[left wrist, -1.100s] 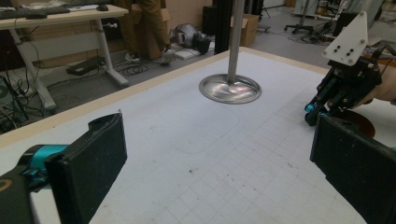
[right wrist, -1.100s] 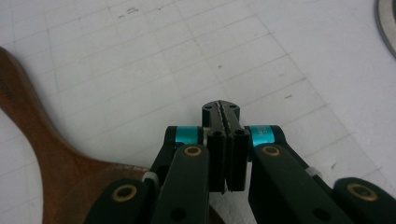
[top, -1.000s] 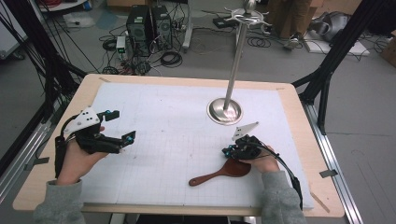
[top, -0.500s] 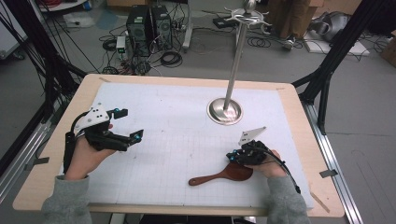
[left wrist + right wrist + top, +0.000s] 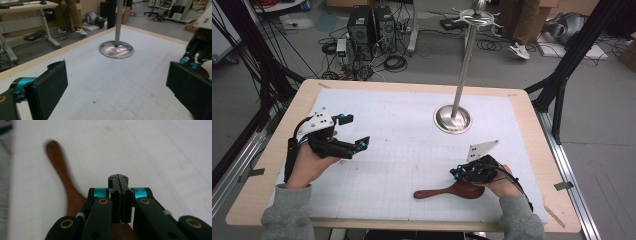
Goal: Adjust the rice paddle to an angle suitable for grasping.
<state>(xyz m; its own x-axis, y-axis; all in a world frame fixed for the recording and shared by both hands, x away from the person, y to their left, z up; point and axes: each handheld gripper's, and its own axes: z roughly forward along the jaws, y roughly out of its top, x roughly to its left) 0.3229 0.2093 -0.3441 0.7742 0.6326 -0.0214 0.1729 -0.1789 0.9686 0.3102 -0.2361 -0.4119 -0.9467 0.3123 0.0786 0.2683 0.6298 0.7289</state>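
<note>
A dark wooden spoon (image 5: 447, 191) lies flat on the white mat near the front edge, its handle pointing left. In the right gripper view the spoon's handle (image 5: 62, 170) runs away to the upper left and its bowl passes under the jaws. My right gripper (image 5: 455, 173) (image 5: 118, 178) is shut with nothing between its pads, just over the bowl end; whether it touches the spoon I cannot tell. My left gripper (image 5: 356, 131) (image 5: 117, 85) is held open and empty above the mat's left side, aimed toward the right gripper (image 5: 193, 53).
A tall metal stand (image 5: 452, 119) (image 5: 116, 49) with a round base rises from the mat's far right-centre. The wooden table (image 5: 272, 165) edges frame the mat. Cables, computer towers and black frame legs surround the table on the floor.
My right hand has drawn slightly back toward the near edge and lifted a little, jaws staying shut. The spoon has kept its place. The left gripper drifted slightly right.
</note>
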